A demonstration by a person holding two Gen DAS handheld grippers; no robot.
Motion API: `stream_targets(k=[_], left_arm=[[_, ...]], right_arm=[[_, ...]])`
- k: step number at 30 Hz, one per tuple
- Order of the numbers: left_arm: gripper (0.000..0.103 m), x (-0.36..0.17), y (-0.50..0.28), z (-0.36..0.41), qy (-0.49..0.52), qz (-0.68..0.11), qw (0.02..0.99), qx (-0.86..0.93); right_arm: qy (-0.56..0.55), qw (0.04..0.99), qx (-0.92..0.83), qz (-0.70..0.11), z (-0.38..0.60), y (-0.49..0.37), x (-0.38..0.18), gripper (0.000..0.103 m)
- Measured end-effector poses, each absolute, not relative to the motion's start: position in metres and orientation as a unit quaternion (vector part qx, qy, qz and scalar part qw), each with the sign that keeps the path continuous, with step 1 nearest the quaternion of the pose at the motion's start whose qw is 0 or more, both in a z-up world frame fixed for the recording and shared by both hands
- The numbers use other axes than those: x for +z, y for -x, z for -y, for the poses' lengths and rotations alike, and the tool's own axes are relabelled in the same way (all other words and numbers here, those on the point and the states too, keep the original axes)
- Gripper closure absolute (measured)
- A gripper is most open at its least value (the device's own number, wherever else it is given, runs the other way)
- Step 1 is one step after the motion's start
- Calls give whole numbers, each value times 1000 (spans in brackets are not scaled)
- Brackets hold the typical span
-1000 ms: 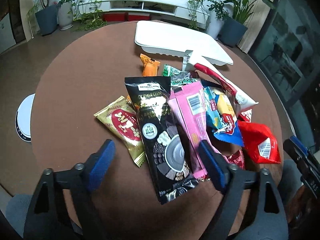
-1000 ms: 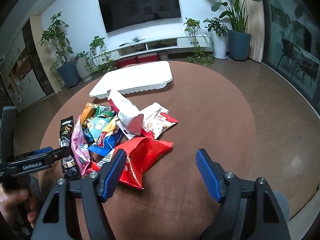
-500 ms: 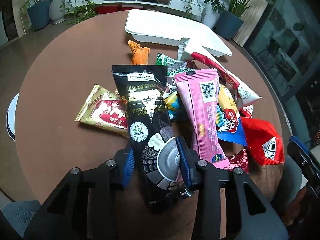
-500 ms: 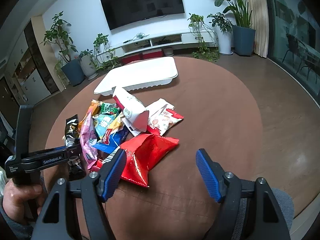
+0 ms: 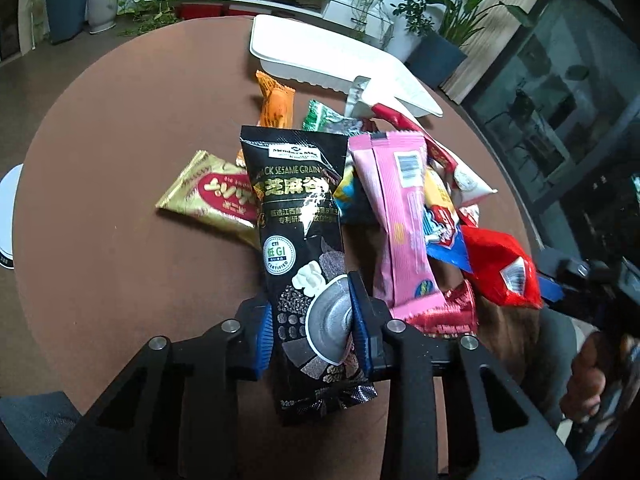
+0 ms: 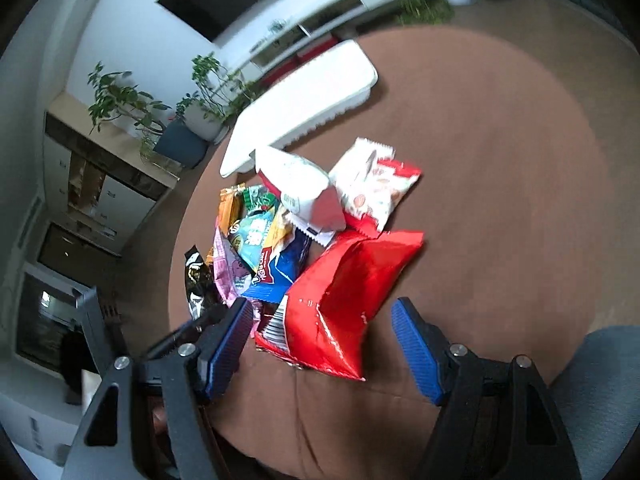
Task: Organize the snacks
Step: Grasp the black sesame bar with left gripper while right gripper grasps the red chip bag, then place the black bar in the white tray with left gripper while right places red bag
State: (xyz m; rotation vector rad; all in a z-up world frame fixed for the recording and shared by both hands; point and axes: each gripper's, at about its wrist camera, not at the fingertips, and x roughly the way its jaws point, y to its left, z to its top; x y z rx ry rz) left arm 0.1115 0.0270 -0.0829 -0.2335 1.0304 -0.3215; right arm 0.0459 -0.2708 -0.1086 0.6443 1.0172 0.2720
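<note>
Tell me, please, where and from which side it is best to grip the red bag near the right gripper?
Probably grip the red bag at its near, flattened sealed end, coming from the table edge. That end points toward the right gripper, whose open jaws already straddle it, and the puffed middle looks too wide.

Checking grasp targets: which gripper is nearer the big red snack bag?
Right. The right gripper is open with the red bag lying between its fingers, untouched. The left gripper sits across the pile, its jaws just closed on the black sesame packet.

Snack pile [image 5: 384,200] mid-table [image 5: 120,160]; tray [image 5: 328,56] behind it, touching.
</note>
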Motion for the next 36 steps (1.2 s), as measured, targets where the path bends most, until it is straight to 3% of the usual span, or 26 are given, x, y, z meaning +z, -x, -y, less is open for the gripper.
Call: stream_targets(k=[7, 14, 21, 36], left_arm=[[73, -81, -101, -25, 97, -481, 856, -162], [73, -82, -98, -29, 102, -480, 855, -168], [74, -83, -96, -31, 106, -483, 851, -175], [74, -66, -81, -43, 149, -483, 837, -211]], right_arm=[[-307, 782, 124, -529, 259, -73, -130, 28], [-329, 776, 130, -523, 269, -68, -141, 53], [-339, 782, 129, -508, 278, -57, -141, 64], [-322, 807, 156, -471, 286, -24, -112, 67]])
